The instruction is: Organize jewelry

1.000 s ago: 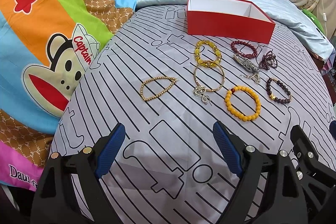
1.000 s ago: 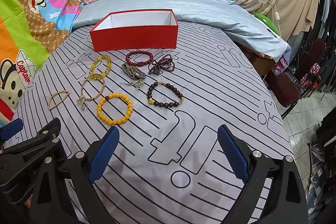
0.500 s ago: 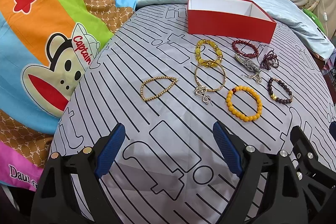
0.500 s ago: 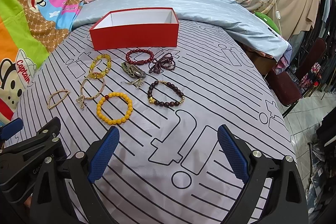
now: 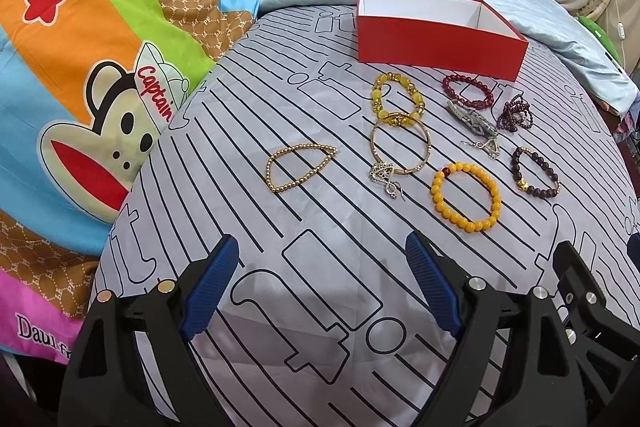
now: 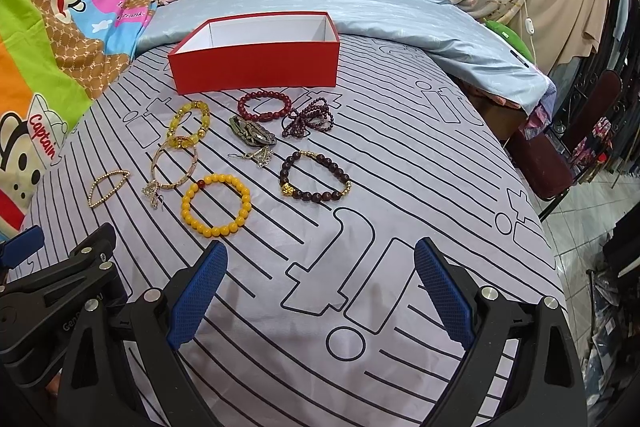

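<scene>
We are holding our left gripper [image 5: 322,259] and right gripper [image 6: 320,263] above the striped grey sheet [image 6: 400,187], both with fingers spread wide and gripping nothing. The bracelets, among them the orange bead bracelet [image 6: 216,203], are lying just before the red box [image 6: 256,75].

Bare striped sheet [image 6: 400,163] ahead of both grippers — bracelets [image 6: 216,205] clustered before red box [image 6: 256,67], blanket [image 5: 100,67] bounds left.
</scene>
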